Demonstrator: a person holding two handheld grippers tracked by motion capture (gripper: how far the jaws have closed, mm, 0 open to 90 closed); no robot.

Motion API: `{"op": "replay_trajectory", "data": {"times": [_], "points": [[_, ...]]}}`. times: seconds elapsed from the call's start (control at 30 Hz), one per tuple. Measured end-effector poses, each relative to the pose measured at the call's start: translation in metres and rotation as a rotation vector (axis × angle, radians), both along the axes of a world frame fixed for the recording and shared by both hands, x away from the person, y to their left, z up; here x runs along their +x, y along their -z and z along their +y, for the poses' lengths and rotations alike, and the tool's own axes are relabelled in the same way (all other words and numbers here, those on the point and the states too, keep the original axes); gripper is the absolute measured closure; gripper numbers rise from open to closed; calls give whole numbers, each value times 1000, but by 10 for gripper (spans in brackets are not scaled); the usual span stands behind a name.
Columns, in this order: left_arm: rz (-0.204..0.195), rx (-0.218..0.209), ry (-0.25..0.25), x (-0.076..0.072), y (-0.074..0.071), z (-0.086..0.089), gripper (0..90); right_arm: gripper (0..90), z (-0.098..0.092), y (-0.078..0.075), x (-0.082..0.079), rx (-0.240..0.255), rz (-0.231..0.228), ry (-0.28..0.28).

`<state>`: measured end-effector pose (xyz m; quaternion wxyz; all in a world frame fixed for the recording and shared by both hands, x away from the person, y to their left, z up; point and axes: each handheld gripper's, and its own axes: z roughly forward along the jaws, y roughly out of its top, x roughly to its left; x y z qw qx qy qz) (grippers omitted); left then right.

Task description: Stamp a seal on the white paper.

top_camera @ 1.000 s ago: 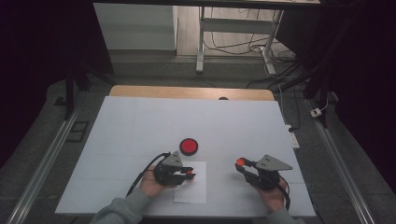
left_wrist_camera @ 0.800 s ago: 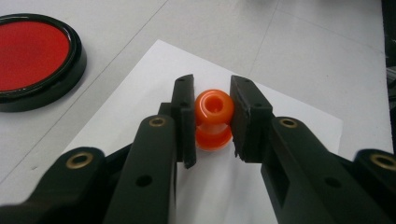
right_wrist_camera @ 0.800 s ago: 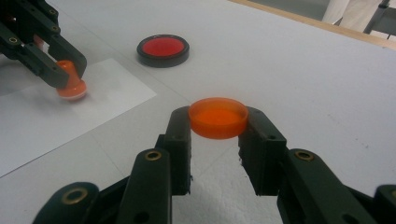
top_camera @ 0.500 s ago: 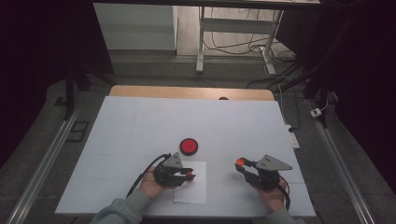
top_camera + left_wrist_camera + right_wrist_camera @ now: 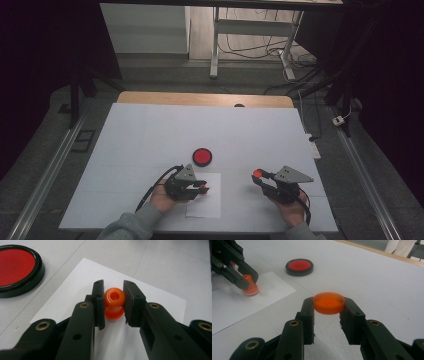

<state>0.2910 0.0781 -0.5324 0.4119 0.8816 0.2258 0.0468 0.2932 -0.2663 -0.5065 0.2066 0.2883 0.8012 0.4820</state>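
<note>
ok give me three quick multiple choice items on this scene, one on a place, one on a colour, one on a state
1. The stamp in the left claw stands on:
A the paper sheet
B the ink pad
C the floor

2. The cap in the right claw is:
A blue
B orange
C black

3. The ink pad is:
A closed with a lid
B open, red face showing
C upside down

Answers: 1 A, the right gripper view shows its base on the white sheet. 2 B, it is see-through orange. 3 B, its red surface sits bare inside the black rim.

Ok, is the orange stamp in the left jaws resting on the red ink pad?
No, the orange stamp stands on the white paper, beside the red ink pad.
</note>
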Motion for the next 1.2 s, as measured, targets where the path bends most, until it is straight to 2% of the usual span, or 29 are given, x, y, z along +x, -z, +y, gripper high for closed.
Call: {"op": "replay_trajectory", "data": {"times": [0.23, 0.57, 0.8, 0.9, 1.2], "points": [[-46, 32, 7, -5, 0, -2, 725, 646, 0, 0, 0, -2, 1, -2], [-103, 51, -5, -12, 3, -4, 730, 646, 1, -1, -1, -2, 0, -5], [-113, 43, -18, -15, 4, -4, 731, 647, 2, -1, -2, -4, -2, -3], [-125, 54, -15, -16, 4, -4, 732, 647, 2, -1, -2, -3, -1, -9], [-126, 56, -14, -16, 4, -5, 732, 647, 2, -1, -2, -2, -2, -8]]}}
